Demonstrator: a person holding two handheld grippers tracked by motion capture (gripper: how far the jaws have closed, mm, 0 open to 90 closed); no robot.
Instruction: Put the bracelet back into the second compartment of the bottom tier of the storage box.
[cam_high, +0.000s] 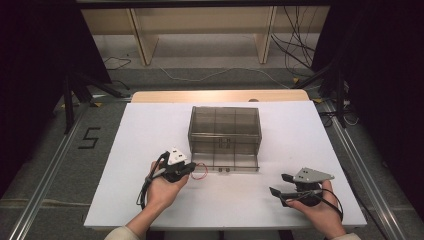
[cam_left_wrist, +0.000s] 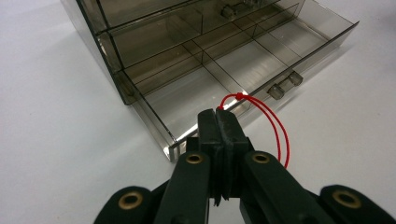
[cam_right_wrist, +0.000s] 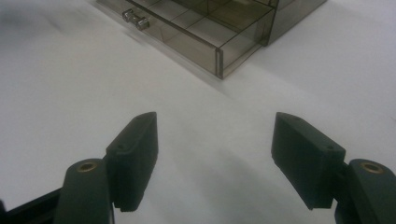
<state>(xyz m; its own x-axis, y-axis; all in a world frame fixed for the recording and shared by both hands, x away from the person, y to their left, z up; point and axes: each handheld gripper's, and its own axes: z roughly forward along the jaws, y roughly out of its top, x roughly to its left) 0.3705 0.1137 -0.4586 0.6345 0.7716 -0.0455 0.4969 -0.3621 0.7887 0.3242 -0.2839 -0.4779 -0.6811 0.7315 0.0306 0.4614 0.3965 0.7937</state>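
Left tool (cam_left_wrist: 218, 122) is pinching a red string loop (cam_left_wrist: 275, 126), hovering just at the near-left corner of the open drawer (cam_left_wrist: 243, 65) of the smoky plastic organizer (cam_high: 225, 127); drawer lying just beyond. Right tool (cam_high: 282, 184) is sitting spread, empty, near-right on the desk (cam_high: 130, 150). "5" is marked on the floor (cam_high: 89, 137).

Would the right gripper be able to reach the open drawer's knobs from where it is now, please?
Probably yes: the right gripper is open and holds nothing, and bare white table lies between it and the knobs on the drawer.
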